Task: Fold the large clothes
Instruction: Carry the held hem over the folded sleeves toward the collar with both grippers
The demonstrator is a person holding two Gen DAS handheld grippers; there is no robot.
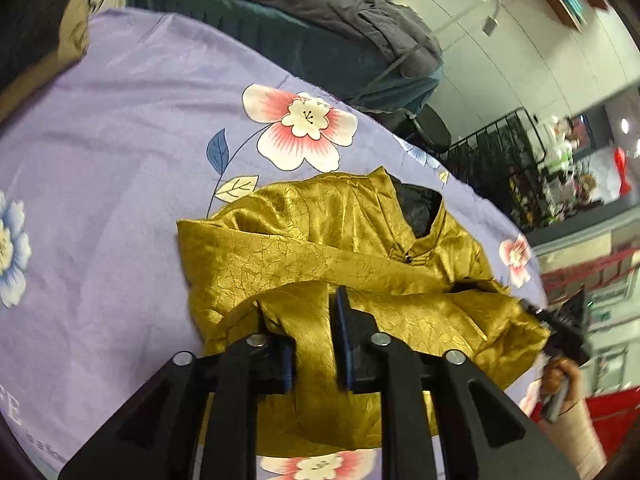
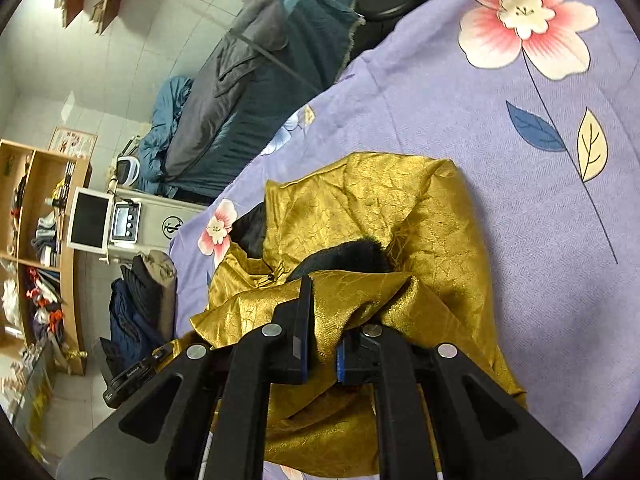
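Between both tongs bunches the gold jacket on the sheet, left tongs and right tongs each pinching a fold — slick, limp satin, best gripped at hems.

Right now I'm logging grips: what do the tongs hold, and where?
Both hold the gold jacket: left tongs and right tongs each pinch a bunched fold at its near edge.
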